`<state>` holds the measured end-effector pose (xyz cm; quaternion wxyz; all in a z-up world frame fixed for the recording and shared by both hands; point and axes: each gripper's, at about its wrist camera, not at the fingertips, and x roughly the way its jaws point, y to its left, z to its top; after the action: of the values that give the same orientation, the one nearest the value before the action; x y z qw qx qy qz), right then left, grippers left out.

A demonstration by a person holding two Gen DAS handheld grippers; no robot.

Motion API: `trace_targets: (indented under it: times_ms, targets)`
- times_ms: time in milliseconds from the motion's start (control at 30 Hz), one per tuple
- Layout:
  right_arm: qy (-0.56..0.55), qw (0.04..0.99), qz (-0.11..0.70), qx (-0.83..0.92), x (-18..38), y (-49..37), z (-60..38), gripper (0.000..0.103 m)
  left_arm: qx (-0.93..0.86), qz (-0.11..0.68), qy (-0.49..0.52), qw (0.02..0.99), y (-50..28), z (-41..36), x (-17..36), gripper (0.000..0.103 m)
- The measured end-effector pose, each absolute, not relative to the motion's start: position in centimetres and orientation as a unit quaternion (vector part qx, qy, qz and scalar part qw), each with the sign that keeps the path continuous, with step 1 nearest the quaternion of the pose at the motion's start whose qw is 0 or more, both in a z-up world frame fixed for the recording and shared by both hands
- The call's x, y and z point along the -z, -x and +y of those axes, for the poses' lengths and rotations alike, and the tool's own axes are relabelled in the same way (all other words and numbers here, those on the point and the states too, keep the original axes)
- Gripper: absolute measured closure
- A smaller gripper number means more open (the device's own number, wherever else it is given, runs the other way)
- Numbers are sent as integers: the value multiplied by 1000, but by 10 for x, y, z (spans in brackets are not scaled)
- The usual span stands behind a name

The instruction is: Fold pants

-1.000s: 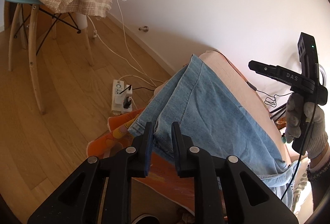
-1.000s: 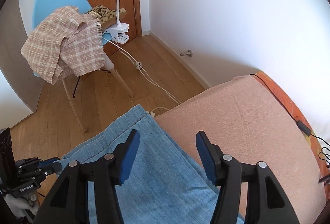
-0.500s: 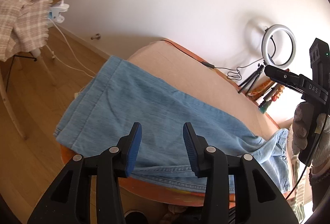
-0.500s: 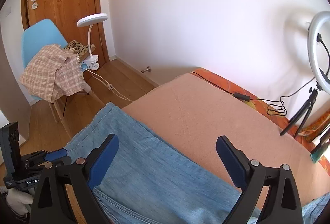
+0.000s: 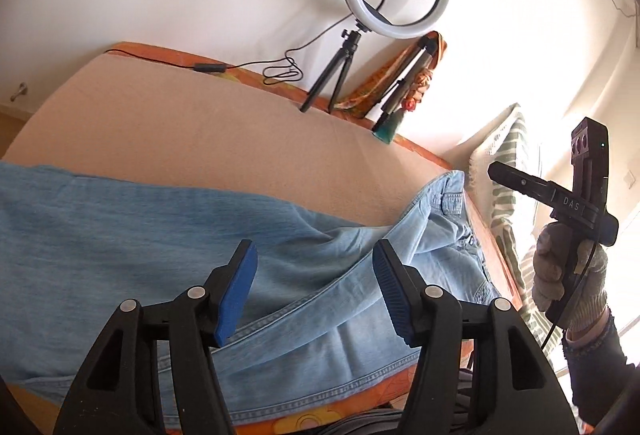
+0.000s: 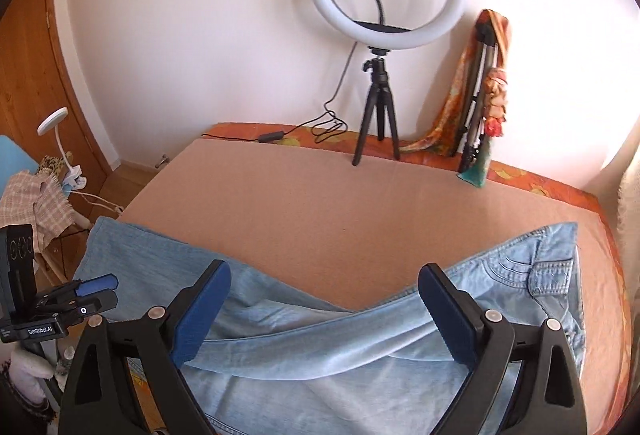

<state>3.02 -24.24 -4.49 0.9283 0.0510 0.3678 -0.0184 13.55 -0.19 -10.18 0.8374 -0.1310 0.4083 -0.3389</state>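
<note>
Light blue denim pants (image 5: pixel 152 235) lie lengthwise along the near edge of a bed with a tan cover (image 5: pixel 200 131). The waistband (image 6: pixel 548 271) is at the right, the leg hems (image 6: pixel 116 235) at the left, and one leg crosses over the other in the middle. My left gripper (image 5: pixel 314 289) is open and empty above the pants' middle. My right gripper (image 6: pixel 324 315) is wide open and empty above the crossed legs. Each gripper shows in the other's view, the right one (image 5: pixel 520 183) held off the bed's right, the left one (image 6: pixel 96 291) at the left.
A ring light on a tripod (image 6: pixel 380 47) stands at the bed's far edge by the wall, with a folded tripod and scarf (image 6: pixel 480 95) beside it. A striped pillow (image 5: pixel 504 195) lies at the right end. A chair with a plaid cloth (image 6: pixel 36 203) and lamp stands left.
My left gripper let go of the pants' hem, opened and swung right toward the waistband. My right gripper opened wider and pulled back above the pants.
</note>
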Motion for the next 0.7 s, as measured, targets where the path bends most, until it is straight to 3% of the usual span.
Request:
trace_targets:
  times_ms: [700]
  targets:
    - [-205,885,376,180,120,121,-443,13,439,480,-20,760,-192,-284,144,40]
